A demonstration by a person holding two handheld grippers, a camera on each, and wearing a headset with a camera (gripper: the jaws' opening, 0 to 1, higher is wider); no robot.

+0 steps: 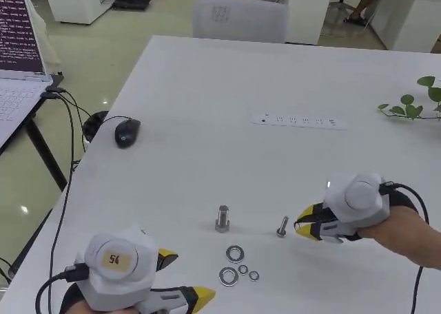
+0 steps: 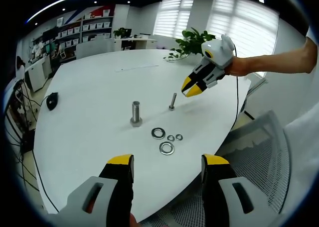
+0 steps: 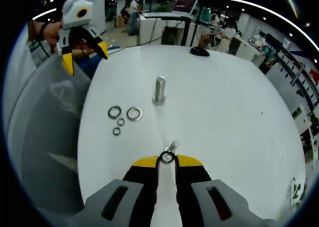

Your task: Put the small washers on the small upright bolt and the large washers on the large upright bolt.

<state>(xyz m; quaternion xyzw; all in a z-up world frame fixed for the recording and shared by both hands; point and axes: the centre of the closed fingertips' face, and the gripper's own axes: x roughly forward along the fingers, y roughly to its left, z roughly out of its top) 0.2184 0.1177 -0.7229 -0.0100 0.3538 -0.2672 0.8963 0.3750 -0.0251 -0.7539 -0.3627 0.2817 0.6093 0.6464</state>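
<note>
A large upright bolt (image 1: 222, 217) and a small upright bolt (image 1: 282, 226) stand on the white table (image 1: 207, 121). In front of them lie two large washers (image 1: 235, 253) (image 1: 228, 277) and two small washers (image 1: 242, 269) (image 1: 254, 276). My right gripper (image 1: 301, 224) sits just right of the small bolt. In the right gripper view it (image 3: 166, 159) is shut on a small washer (image 3: 167, 157), right at the small bolt's (image 3: 172, 147) top. My left gripper (image 1: 187, 276) is open near the table's front edge, its jaws (image 2: 167, 162) empty and short of the washers (image 2: 167, 148).
A black mouse (image 1: 127, 131) lies at the left, a power strip (image 1: 298, 120) further back, a plant (image 1: 417, 100) at the right edge. A laptop (image 1: 14, 59) stands on a side stand at the left, with cables hanging from it. A chair (image 1: 238, 18) is behind the table.
</note>
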